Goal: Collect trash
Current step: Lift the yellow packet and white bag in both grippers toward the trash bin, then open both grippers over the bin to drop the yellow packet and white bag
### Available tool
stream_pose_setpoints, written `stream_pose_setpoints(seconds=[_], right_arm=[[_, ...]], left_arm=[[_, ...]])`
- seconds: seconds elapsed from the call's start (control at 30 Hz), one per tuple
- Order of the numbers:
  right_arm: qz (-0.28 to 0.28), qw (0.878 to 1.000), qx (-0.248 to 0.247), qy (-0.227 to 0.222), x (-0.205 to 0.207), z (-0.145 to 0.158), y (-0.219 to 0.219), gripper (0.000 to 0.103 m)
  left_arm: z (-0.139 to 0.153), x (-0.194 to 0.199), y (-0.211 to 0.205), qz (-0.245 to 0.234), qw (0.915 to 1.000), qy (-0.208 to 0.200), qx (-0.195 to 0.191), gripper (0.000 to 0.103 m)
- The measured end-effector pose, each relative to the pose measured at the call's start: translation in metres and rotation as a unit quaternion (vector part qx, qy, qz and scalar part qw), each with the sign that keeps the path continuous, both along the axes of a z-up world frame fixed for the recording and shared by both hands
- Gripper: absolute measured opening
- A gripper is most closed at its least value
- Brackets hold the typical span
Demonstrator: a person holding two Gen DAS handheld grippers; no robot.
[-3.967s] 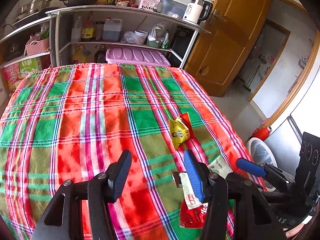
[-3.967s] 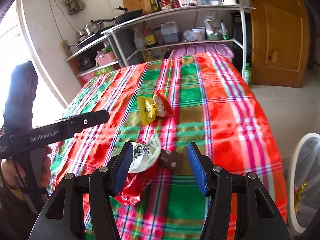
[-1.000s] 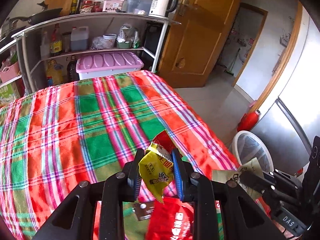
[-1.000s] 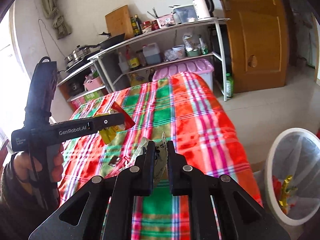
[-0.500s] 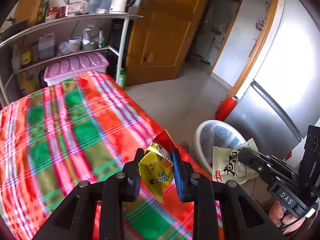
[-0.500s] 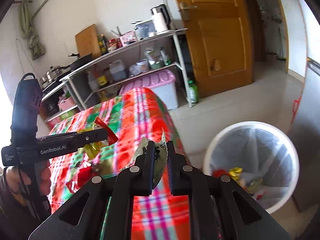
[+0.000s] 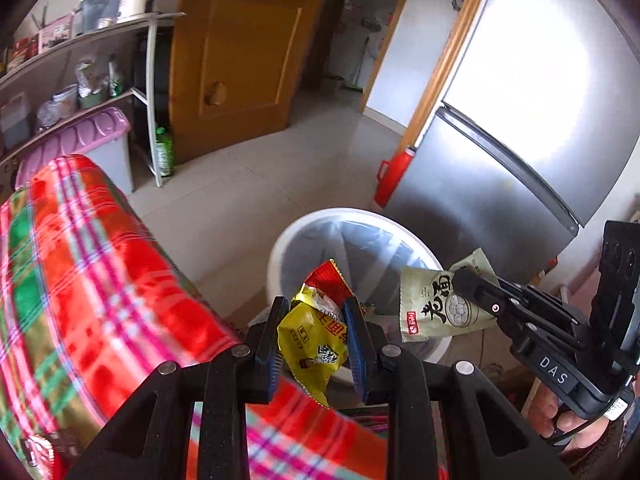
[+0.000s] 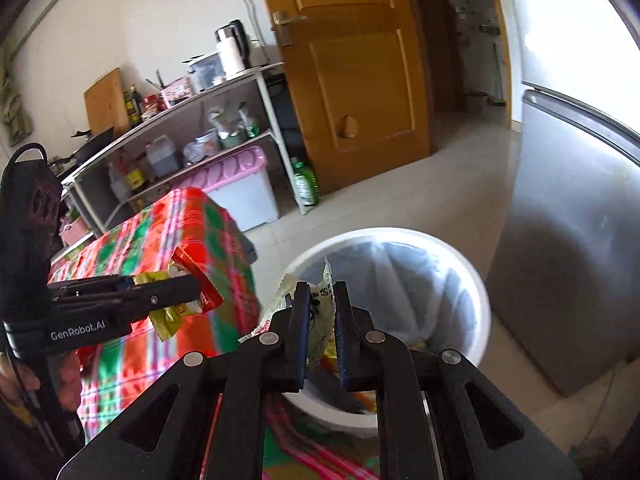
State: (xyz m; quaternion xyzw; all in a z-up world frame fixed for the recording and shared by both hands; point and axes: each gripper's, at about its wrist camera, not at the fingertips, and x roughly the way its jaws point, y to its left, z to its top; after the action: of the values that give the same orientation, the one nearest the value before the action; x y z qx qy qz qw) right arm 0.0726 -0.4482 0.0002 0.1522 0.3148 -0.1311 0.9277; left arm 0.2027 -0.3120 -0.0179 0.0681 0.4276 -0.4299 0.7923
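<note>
My left gripper [image 7: 316, 312] is shut on a yellow and red snack wrapper [image 7: 314, 340], held just over the near rim of the white trash bin [image 7: 304, 224]. The same wrapper [image 8: 176, 312] shows in the right wrist view, still over the table's corner. My right gripper [image 8: 320, 298] is shut on a pale green snack packet [image 8: 322, 308] above the white trash bin [image 8: 472, 280], whose clear liner holds some trash at the bottom. From the left wrist view that green packet [image 7: 440, 304] hangs over the bin's right rim, pinched by the right gripper [image 7: 460, 278].
The table with the red, green and pink plaid cloth [image 7: 80, 280] lies left of the bin. A silver refrigerator [image 7: 500, 160] stands right of it, with a red flask [image 7: 392, 178] at its foot. A wooden door [image 8: 360, 80], shelf rack [image 8: 208, 120] and pink-lidded box [image 8: 236, 184] stand behind.
Both grippers swung right, off the table toward the bin, each keeping its wrapper. The bin now sits right beneath them, and the table has slid to the left of both views.
</note>
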Motion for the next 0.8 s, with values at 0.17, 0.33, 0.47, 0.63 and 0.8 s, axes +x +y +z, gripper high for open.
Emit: stream_pose_setpoints(seconds=[0.17, 0.33, 0.47, 0.63, 0.8], right_arm=[[-0.024, 1.000, 0.004, 0.015, -0.007, -0.012, -0.029, 0.012], [-0.032, 0.999, 0.004, 0.033, -0.005, -0.027, -0.045, 0.012], [-0.030, 0.998, 0.004, 0.049, 0.000, -0.038, -0.054, 0.012], [-0.032, 0.997, 0.009, 0.073, 0.006, -0.052, -0.061, 0.019], [-0.040, 0.997, 0.022, 0.070, 0.001, -0.057, -0.066, 0.050]], left_arm=[[-0.016, -0.005, -0.033, -0.016, 0.9997, 0.008, 0.019, 0.028], [-0.034, -0.006, -0.057, -0.022, 0.9989, 0.022, 0.035, 0.028], [-0.046, -0.009, -0.069, -0.027, 0.9980, 0.025, 0.051, 0.028], [-0.055, -0.007, -0.076, -0.025, 0.9975, 0.031, 0.058, 0.038], [-0.054, -0.007, -0.075, -0.023, 0.9977, 0.031, 0.056, 0.045]])
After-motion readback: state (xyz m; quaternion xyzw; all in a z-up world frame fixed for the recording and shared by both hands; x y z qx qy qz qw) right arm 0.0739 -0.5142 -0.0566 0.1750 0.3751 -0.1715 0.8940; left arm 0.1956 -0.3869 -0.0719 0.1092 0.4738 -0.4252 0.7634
